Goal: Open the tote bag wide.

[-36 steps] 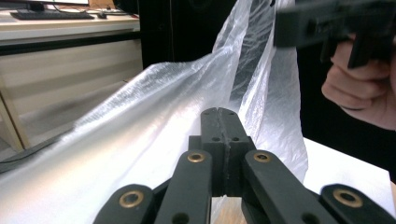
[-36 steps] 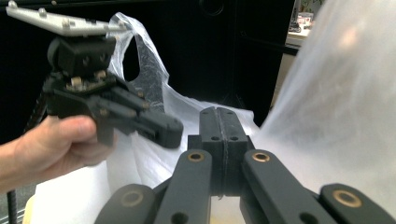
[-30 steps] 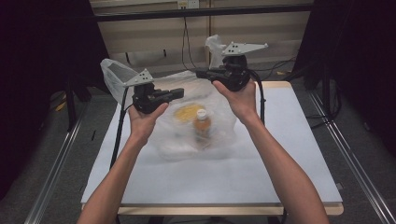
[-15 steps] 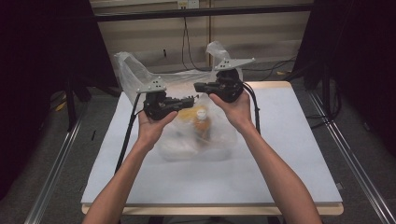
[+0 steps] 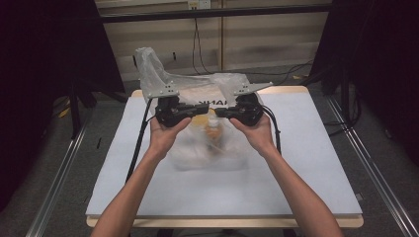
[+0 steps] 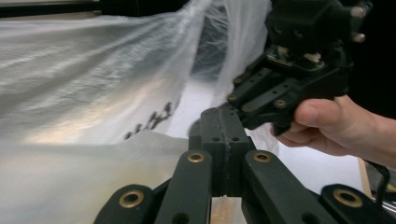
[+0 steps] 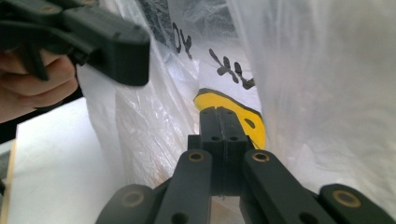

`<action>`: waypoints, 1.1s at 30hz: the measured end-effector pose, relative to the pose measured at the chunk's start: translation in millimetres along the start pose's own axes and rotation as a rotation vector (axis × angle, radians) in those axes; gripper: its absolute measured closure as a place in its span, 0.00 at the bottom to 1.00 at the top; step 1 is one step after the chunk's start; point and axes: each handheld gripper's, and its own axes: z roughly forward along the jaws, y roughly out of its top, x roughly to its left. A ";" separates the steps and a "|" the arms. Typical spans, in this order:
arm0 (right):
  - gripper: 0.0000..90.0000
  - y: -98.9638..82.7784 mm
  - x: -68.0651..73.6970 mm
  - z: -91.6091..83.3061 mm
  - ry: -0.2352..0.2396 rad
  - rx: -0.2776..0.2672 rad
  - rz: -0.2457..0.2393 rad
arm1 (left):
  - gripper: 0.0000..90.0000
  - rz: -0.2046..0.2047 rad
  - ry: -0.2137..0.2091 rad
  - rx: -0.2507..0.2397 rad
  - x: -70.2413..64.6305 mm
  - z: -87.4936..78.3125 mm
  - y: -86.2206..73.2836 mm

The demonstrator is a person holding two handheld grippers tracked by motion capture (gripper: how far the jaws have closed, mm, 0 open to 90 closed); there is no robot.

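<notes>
While the left gripper [image 5: 193,112] and right gripper [image 5: 223,112], each clamped shut on a handle of the clear plastic bag [image 5: 207,148], have drawn together and sunk since a second ago, the bag's handles now meet over the bottle [image 5: 213,129] inside it. That suggests tying or closing the bag on the white table [image 5: 316,163] comes next.
</notes>
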 end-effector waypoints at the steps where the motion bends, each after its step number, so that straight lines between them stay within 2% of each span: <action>1: 1.00 -1.2 -0.2 -1.6 -0.002 0.000 -0.002 | 1.00 0.008 0.009 0.010 0.2 1.0 -0.2; 5: 1.00 -8.0 1.2 -7.2 0.012 0.011 -0.009 | 1.00 0.005 -0.015 0.006 -2.7 7.7 -1.8; 7: 1.00 -11.5 4.0 -8.0 0.023 0.019 -0.018 | 1.00 0.010 0.000 0.024 -5.4 11.5 -2.8; 11: 1.00 -19.8 6.4 -9.0 0.028 0.034 -0.022 | 1.00 0.008 -0.009 0.037 -2.5 16.8 -7.4; 13: 1.00 -25.5 7.0 -10.0 0.032 0.038 -0.021 | 1.00 0.009 -0.012 0.025 0.3 16.1 -10.4; 17: 1.00 -34.0 9.4 -9.6 0.047 0.053 -0.039 | 1.00 -0.013 0.015 0.040 8.3 13.9 -17.9; 18: 1.00 -36.0 9.8 -9.0 0.056 0.055 -0.037 | 1.00 -0.027 0.009 0.031 10.8 13.8 -20.7; 21: 1.00 -40.3 11.6 -4.8 0.066 0.075 -0.040 | 1.00 -0.050 0.015 0.055 17.3 14.2 -30.1; 24: 1.00 -44.9 10.3 -1.5 0.071 0.089 -0.041 | 1.00 -0.057 0.015 0.073 21.0 14.2 -38.9; 25: 1.00 -47.8 6.7 -2.7 0.077 0.076 -0.035 | 1.00 -0.055 0.023 0.085 21.9 14.4 -42.5; 28: 1.00 -50.2 2.4 -4.0 0.071 0.068 -0.015 | 1.00 -0.061 0.029 0.098 24.3 14.7 -51.2; 31: 1.00 -56.3 -3.4 -4.6 0.059 0.082 0.005 | 1.00 -0.071 0.045 0.136 31.5 14.7 -65.8; 33: 1.00 -57.1 -4.5 -4.6 0.057 0.084 0.014 | 1.00 -0.078 0.047 0.141 33.2 16.3 -70.2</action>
